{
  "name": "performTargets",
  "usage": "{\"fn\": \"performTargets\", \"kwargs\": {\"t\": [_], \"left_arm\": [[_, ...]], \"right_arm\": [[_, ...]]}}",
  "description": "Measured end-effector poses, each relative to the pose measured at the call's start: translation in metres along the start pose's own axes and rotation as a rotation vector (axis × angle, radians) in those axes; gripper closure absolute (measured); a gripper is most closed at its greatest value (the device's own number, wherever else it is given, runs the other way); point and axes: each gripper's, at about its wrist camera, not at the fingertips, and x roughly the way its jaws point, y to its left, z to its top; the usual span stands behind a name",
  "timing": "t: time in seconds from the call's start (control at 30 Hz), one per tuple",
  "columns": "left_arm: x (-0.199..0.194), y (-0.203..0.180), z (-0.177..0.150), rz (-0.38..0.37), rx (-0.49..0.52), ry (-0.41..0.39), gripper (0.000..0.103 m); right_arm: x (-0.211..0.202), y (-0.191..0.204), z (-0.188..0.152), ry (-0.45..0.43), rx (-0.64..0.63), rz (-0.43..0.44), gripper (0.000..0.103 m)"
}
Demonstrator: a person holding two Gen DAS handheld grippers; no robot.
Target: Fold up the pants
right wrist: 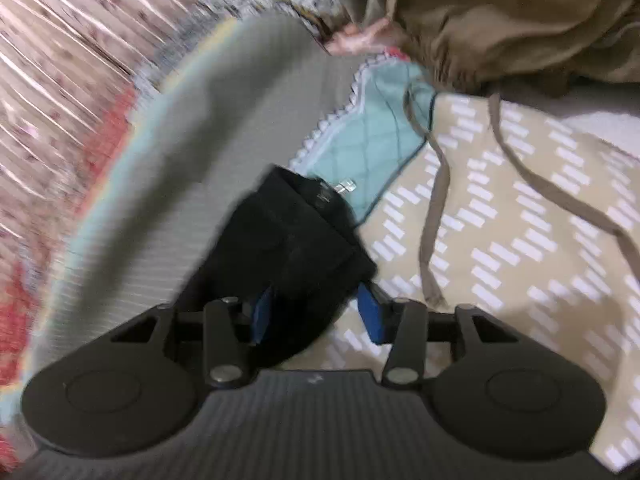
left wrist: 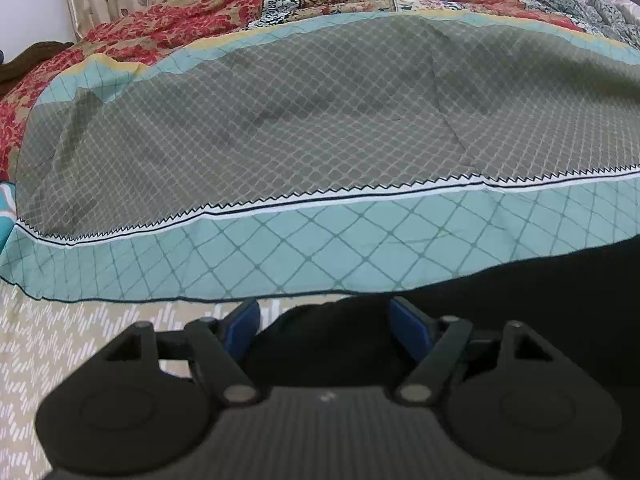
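Note:
The black pants lie on the bed at the bottom right of the left wrist view, partly on the teal border of a grey-green sheet. My left gripper has its blue pads wide apart, with a fold of black cloth between them. In the blurred right wrist view the pants' waist end, with a metal clasp, runs between the blue pads of my right gripper. Those jaws stand apart around the cloth, and I cannot tell whether they grip it.
A grey-green diamond-patterned sheet with a teal border covers the bed, over a beige patterned sheet. A red floral quilt lies behind. A brown garment with long drawstrings lies at the upper right.

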Motion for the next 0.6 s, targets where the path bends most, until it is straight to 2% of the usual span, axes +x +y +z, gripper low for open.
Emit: {"fn": "performTargets", "kwargs": {"t": [0.07, 0.13, 0.2, 0.23, 0.27, 0.33, 0.37, 0.4, 0.43, 0.53, 0.6], "left_arm": [[0.0, 0.001, 0.003, -0.002, -0.008, 0.002, 0.026], [-0.001, 0.004, 0.002, -0.009, -0.015, 0.001, 0.025], [0.001, 0.005, 0.002, -0.014, -0.017, -0.002, 0.023], [0.002, 0.004, 0.001, -0.015, -0.017, -0.004, 0.02], [0.004, 0.003, 0.001, -0.011, -0.017, -0.005, 0.02], [0.006, 0.002, 0.002, 0.002, -0.019, -0.008, 0.019], [0.006, 0.001, 0.002, 0.006, -0.025, -0.008, 0.019], [0.005, 0.001, 0.002, 0.008, -0.03, -0.008, 0.019], [0.004, 0.001, 0.003, 0.009, -0.034, -0.008, 0.02], [-0.001, -0.001, 0.004, 0.01, -0.013, -0.016, 0.02], [-0.005, -0.003, 0.005, 0.006, 0.017, -0.03, 0.02]], "right_arm": [[-0.017, 0.001, 0.006, -0.048, -0.011, 0.032, 0.089], [-0.051, -0.005, 0.012, -0.129, -0.035, 0.063, 0.091], [-0.083, -0.019, 0.012, -0.2, -0.063, 0.045, 0.092], [-0.099, -0.029, 0.013, -0.229, -0.09, -0.003, 0.092], [-0.106, -0.035, 0.013, -0.232, -0.114, -0.049, 0.089], [-0.112, -0.045, 0.011, -0.187, -0.158, -0.152, 0.064], [-0.117, -0.048, 0.008, -0.199, -0.168, -0.21, 0.053], [-0.124, -0.049, 0.004, -0.232, -0.185, -0.262, 0.053], [-0.133, -0.049, 0.001, -0.257, -0.208, -0.278, 0.053], [-0.155, -0.05, -0.007, -0.29, -0.214, -0.232, 0.053], [-0.156, -0.044, -0.006, -0.288, -0.245, -0.197, 0.053]]}}
